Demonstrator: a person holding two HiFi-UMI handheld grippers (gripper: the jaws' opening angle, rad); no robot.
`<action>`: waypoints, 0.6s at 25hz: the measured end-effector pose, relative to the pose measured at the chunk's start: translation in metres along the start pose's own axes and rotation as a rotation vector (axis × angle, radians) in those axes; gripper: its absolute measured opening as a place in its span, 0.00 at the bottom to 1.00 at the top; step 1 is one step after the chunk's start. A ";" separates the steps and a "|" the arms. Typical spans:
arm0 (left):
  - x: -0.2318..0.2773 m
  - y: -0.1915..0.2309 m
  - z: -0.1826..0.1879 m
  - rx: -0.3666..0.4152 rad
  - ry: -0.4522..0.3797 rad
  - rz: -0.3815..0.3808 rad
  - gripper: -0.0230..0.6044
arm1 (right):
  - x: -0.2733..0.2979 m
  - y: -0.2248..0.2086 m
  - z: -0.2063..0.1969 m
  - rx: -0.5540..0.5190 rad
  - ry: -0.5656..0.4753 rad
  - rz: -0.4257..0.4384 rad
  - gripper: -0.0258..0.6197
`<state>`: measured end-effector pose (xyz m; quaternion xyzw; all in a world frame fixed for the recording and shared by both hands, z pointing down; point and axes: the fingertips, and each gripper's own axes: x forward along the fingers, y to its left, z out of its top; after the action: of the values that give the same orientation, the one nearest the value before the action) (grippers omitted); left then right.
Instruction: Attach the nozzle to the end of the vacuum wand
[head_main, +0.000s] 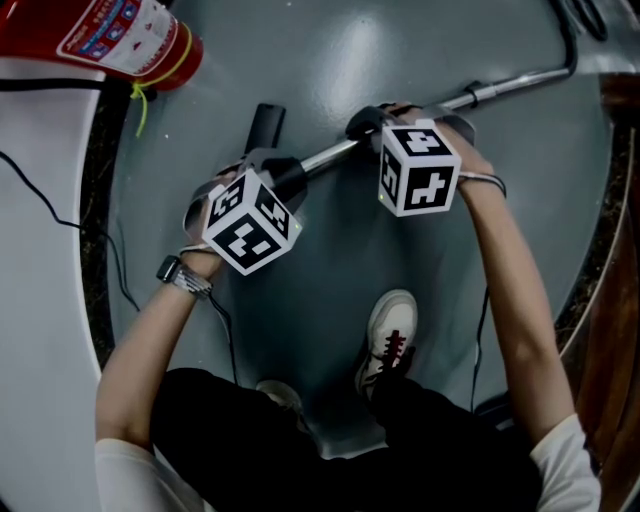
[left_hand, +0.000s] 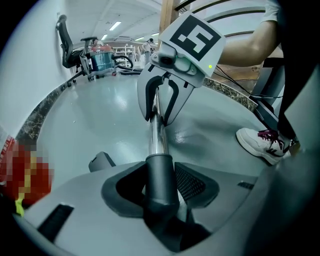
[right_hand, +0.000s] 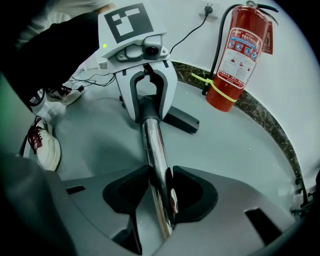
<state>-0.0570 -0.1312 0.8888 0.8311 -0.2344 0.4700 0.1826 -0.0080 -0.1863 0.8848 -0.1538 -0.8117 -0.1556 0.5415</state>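
At far left the red fire extinguisher (head_main: 120, 35) is cut off by the top edge. In the head view the marker cubes (head_main: 250, 222) cover both sets of jaws. The left gripper (left_hand: 161, 192) is clamped on the tubular neck of the dark grey plastic nozzle (left_hand: 160, 172), which sleeves the end of the chrome metal vacuum wand (right_hand: 154, 145). How deep it sits is hidden. The right gripper (right_hand: 161, 192) clenches the bare wand, whose far end runs out of sight at upper right.

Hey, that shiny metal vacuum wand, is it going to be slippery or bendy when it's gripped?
Probably slippery: the vacuum wand is polished, round chrome, so it may twist in the right gripper. Likely stiff: it runs straight with no sag.
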 end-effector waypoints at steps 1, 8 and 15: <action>0.000 0.000 0.000 0.005 -0.003 0.003 0.33 | 0.000 0.000 0.000 0.008 -0.009 -0.004 0.29; 0.000 -0.001 0.000 0.038 -0.026 0.031 0.33 | -0.001 -0.001 0.000 0.031 -0.036 -0.020 0.31; -0.008 -0.001 0.000 0.009 -0.062 0.038 0.33 | -0.009 -0.001 -0.003 0.152 -0.122 -0.090 0.31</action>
<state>-0.0601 -0.1289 0.8814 0.8416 -0.2538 0.4482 0.1626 -0.0028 -0.1896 0.8779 -0.0848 -0.8587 -0.1082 0.4938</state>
